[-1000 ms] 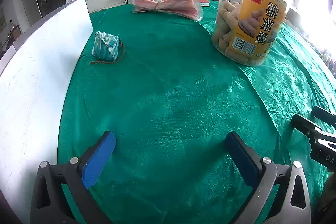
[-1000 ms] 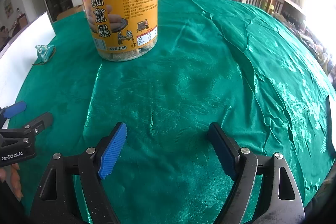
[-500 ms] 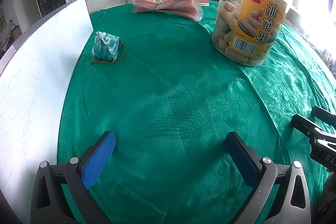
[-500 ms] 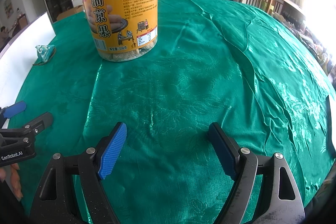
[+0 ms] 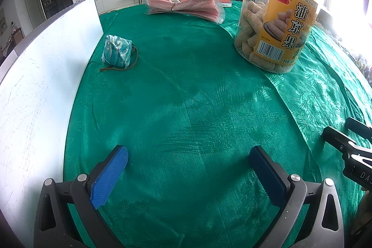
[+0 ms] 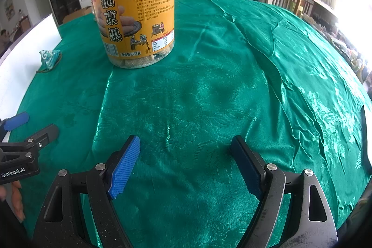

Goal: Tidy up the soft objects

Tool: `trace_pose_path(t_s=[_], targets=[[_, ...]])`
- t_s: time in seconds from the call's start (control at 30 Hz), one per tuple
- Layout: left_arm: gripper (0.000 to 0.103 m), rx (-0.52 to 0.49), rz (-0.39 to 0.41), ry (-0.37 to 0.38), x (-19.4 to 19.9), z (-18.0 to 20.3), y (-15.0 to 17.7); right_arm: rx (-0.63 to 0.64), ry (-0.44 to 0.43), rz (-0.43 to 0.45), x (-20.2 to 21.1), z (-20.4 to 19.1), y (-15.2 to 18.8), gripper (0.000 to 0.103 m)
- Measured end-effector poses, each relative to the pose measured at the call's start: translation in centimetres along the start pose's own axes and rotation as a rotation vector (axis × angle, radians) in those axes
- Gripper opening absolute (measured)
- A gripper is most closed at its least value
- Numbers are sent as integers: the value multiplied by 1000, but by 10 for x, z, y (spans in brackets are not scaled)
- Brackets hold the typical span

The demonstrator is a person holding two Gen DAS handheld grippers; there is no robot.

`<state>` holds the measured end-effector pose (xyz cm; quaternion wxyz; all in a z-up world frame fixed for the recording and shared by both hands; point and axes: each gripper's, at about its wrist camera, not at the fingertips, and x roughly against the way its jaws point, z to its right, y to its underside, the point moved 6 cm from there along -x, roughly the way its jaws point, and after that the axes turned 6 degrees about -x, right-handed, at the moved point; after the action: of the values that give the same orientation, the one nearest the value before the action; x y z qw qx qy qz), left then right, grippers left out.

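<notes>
A: Grippers?
B: Left gripper (image 5: pixel 188 156) released, nothing between the pads. Right gripper (image 6: pixel 186 152) too, spread wide over the green cloth (image 6: pixel 209 94).
A: Soft object?
B: Patterned pouch (image 5: pixel 117 51) on the surface by the white board (image 5: pixel 46 76), well apart from both. Snack jar (image 6: pixel 133 8) upright to its right.

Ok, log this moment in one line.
left gripper: open, empty | right gripper: open, empty | pouch: on cloth, untouched | jar: upright
</notes>
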<state>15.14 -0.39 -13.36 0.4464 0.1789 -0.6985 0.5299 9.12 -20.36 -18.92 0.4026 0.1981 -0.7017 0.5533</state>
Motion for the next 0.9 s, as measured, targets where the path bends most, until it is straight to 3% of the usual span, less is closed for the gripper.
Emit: trace_pose_path(t_s=[0.9], targets=[[103, 0, -1, -1, 0, 0, 0, 2, -4, 2, -3, 0, -2, 84]])
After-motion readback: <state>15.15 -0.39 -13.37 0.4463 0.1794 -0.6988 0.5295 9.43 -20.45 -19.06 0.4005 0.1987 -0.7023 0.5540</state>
